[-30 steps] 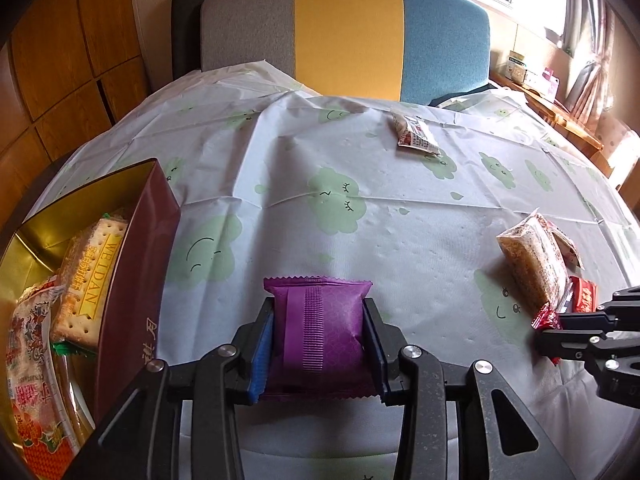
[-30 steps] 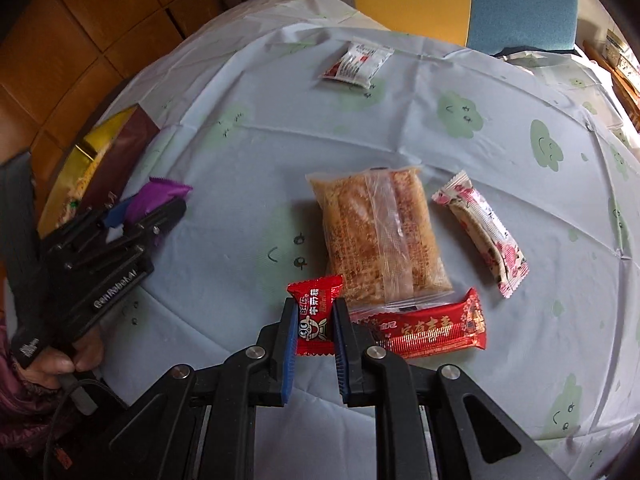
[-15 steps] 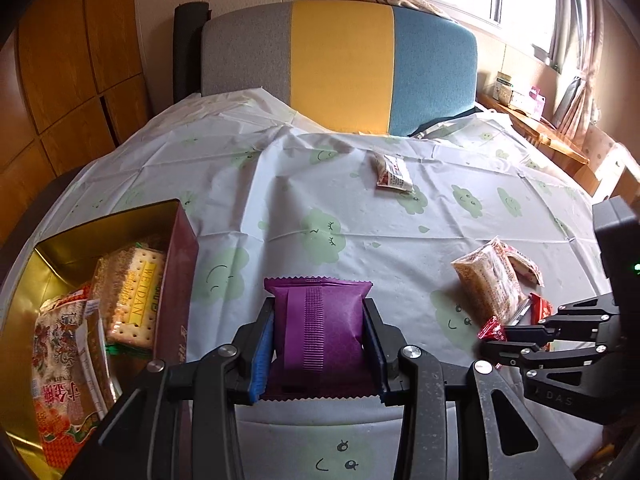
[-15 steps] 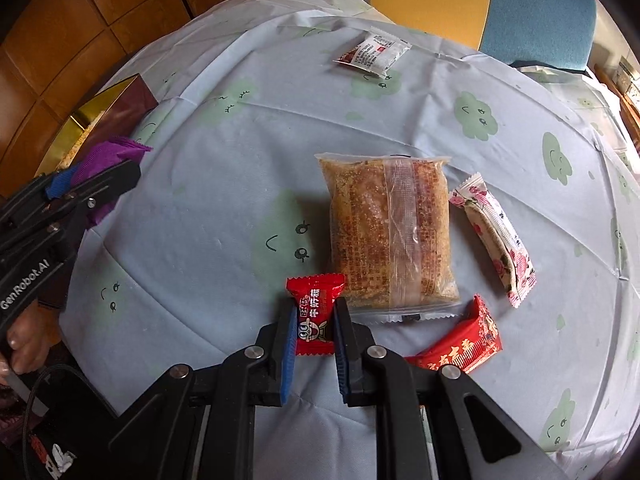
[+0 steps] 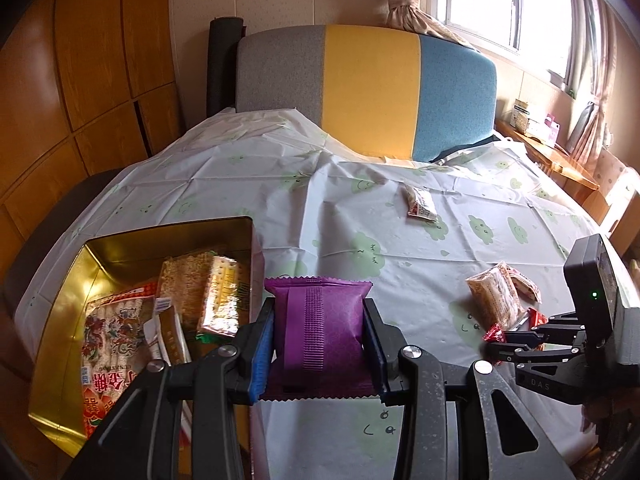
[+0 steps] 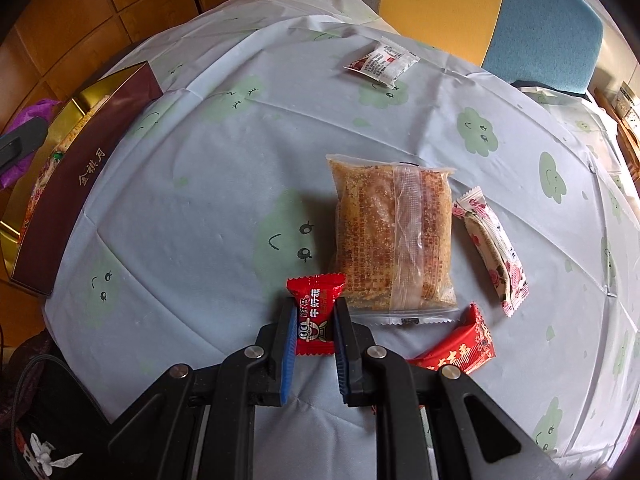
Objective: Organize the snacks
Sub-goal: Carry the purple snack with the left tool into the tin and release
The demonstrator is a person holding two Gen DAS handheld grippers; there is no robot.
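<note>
Left wrist view: the left hand-held gripper (image 5: 319, 346) pinched a purple packet (image 5: 318, 330) beside the tin (image 5: 60, 316) at 9 o'clock. Right wrist view: the right hand-held gripper (image 6: 314, 330) pinched a red candy (image 6: 315, 312) over the bench (image 6: 208, 208); a biscuit pack (image 6: 394, 236) lay at 1 o'clock.

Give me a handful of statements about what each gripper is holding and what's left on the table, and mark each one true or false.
1. The left gripper is shut on the purple packet. True.
2. The right gripper is empty. False: it grips the small red candy.
3. The gold tin already holds snacks. True.
4. The clear-wrapped cracker pack is inside the tin. False: it lies on the tablecloth.
5. A white sachet lies apart at the far side. True.
</note>
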